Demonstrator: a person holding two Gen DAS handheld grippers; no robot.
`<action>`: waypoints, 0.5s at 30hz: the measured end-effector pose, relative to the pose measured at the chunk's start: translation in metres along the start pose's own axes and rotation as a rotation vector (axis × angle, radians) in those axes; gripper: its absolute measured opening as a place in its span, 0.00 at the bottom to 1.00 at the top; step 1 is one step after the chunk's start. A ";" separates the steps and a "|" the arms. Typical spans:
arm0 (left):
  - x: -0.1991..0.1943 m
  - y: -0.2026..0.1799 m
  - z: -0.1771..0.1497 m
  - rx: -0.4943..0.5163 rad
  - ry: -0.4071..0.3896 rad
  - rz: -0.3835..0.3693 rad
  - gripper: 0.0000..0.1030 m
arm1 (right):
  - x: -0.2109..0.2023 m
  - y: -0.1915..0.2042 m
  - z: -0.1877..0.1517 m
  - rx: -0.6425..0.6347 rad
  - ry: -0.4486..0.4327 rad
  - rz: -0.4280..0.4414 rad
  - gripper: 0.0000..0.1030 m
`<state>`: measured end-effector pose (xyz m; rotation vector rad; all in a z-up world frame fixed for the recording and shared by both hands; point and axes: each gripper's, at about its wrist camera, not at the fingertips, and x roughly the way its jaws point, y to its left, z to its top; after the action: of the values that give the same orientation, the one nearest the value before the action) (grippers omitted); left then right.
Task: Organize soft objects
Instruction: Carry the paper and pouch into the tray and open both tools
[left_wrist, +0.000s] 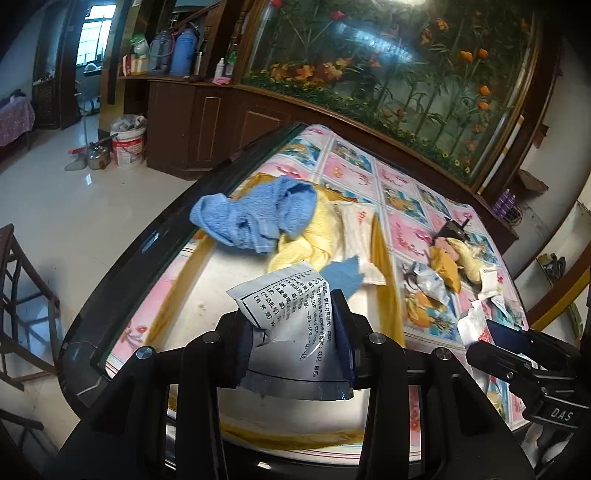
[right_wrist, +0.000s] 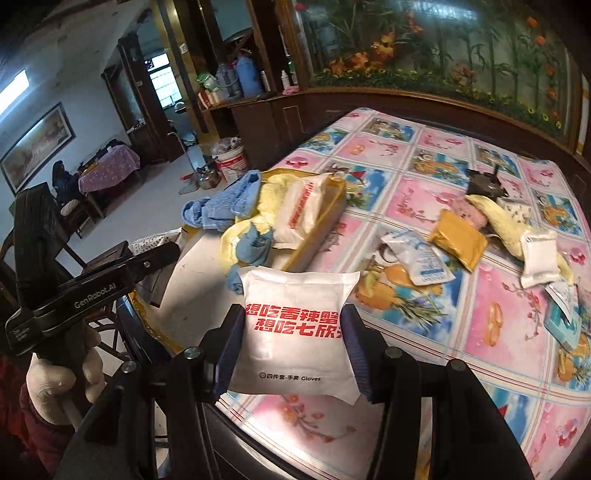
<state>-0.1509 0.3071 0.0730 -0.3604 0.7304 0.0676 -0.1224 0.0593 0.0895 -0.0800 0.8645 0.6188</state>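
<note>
Tray (left_wrist: 384, 258) on the surface (right_wrist: 461, 302) holds a blue towel (left_wrist: 255, 218), partly covering a yellow cloth (left_wrist: 314, 240). Left tool (left_wrist: 295, 332) clamps a crumpled printed sachet (left_wrist: 291, 314), its base hidden; right tool (right_wrist: 291, 343) clamps a white gloves packet (right_wrist: 295, 328).

Colours and patterns, placed relative to the yellow-rimmed tray (right_wrist: 325, 218). In the tray: light blue towel (left_wrist: 255, 218), pale yellow cloth (left_wrist: 314, 240), white packet with red print (right_wrist: 303, 206). Beneath the tray: tablecloth (right_wrist: 424, 155) of pink and blue squares with flower and fruit motifs. Right of the tray: mustard-yellow packet (right_wrist: 458, 240). In front of the tray: white pouch with red characters (right_wrist: 295, 332); silver-white sachet with black print (left_wrist: 295, 306).
</note>
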 end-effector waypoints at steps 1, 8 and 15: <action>0.004 0.006 0.001 -0.013 0.005 0.006 0.37 | 0.006 0.007 0.004 -0.015 0.004 0.015 0.51; 0.029 0.035 0.012 -0.045 0.044 0.049 0.37 | 0.056 0.048 0.026 -0.078 0.060 0.084 0.51; 0.035 0.045 0.019 -0.063 0.016 0.027 0.42 | 0.109 0.065 0.035 -0.081 0.138 0.115 0.51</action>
<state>-0.1214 0.3536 0.0495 -0.4115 0.7504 0.1130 -0.0798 0.1757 0.0441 -0.1484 0.9824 0.7634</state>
